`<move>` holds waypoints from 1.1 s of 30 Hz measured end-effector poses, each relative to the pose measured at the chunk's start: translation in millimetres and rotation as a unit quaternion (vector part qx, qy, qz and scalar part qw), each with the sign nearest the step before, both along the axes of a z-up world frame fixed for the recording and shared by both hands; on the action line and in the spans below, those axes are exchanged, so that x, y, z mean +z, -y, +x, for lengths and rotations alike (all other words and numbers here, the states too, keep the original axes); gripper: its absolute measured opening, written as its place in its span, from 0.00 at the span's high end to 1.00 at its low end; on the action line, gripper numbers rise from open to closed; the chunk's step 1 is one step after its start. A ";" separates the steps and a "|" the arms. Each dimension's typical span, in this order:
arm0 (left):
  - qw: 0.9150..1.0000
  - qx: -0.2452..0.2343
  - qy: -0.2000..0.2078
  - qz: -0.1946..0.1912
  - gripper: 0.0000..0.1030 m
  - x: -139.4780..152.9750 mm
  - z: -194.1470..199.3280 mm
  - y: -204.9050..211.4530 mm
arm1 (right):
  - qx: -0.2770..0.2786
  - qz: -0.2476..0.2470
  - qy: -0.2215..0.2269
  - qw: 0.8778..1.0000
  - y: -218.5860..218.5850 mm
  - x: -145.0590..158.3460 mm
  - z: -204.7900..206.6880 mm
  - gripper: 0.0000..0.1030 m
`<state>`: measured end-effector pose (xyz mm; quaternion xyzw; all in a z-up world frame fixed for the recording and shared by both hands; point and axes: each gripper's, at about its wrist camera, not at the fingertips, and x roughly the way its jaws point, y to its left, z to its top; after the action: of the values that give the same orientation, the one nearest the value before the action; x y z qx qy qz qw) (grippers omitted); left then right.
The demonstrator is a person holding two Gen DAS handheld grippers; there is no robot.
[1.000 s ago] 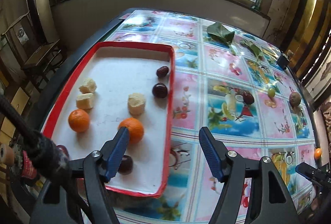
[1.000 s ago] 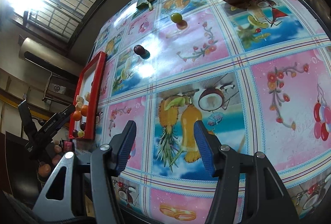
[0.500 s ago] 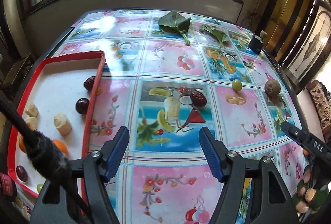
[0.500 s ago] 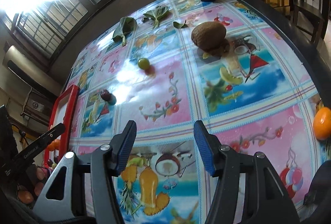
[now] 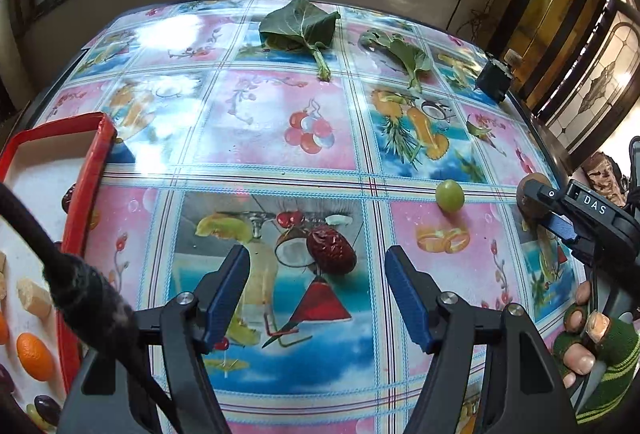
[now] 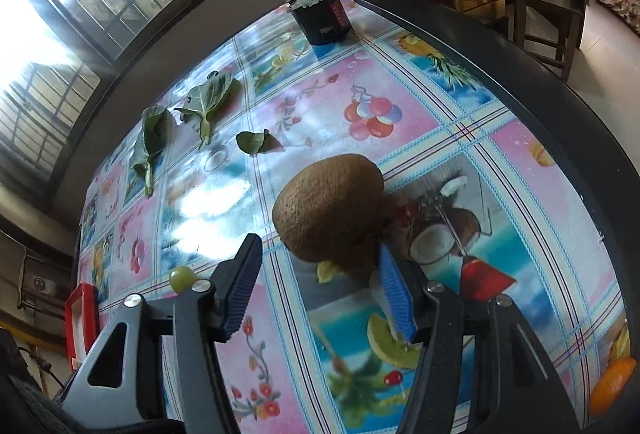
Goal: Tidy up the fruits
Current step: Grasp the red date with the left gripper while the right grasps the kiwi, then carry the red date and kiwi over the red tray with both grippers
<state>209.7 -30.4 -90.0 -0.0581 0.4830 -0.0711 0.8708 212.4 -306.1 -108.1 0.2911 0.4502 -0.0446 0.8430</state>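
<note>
Starting at the left, your red tray (image 5: 86, 193) sits at the table's left edge with two oranges (image 5: 35, 356) and pale fruit chunks (image 5: 34, 300) inside. A black cable (image 5: 76, 290) hangs across it. Next to the tray's rim the tablecloth (image 5: 256, 121) is bare, so you have room there.

Your left gripper (image 5: 316, 290) is open with nothing between its blue pads. A second ago it was over the tray; now it is over the cloth, and the red date (image 5: 331, 250) lies just past its tips. The green grape (image 5: 449, 195) sits farther right, well apart from the date. Two big green leaves (image 5: 300, 25) lie near the far edge, out of the way.

Your right gripper (image 6: 320, 282) is open too. A second ago the kiwi (image 6: 330, 207) was far off; now it is right at the tips, close by the right pad, but I cannot tell if they touch. The table's dark right edge (image 6: 560, 89) is near. A black box (image 6: 320, 17) stands at the far corner, and an orange (image 6: 612, 386) sits by the near right edge.
</note>
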 end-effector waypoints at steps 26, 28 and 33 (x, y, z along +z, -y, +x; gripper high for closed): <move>0.999 0.034 -0.007 -0.033 0.74 16.0 -65.1 -59.0 | 0.163 -0.028 0.060 0.984 -64.5 35.9 -63.7 0.53; 0.999 0.044 0.001 -0.031 0.74 23.1 -75.2 -72.8 | 0.181 -0.016 0.068 0.981 -78.5 42.8 -72.4 0.53; 0.997 0.070 0.022 -0.005 0.74 39.6 -96.4 -108.0 | 0.202 0.020 0.082 0.976 -115.6 53.7 -90.6 0.53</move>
<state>113.4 77.7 -50.4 -0.0944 0.4581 -0.0137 0.8838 121.9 -190.5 -54.4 0.2138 0.4294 0.1594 0.8629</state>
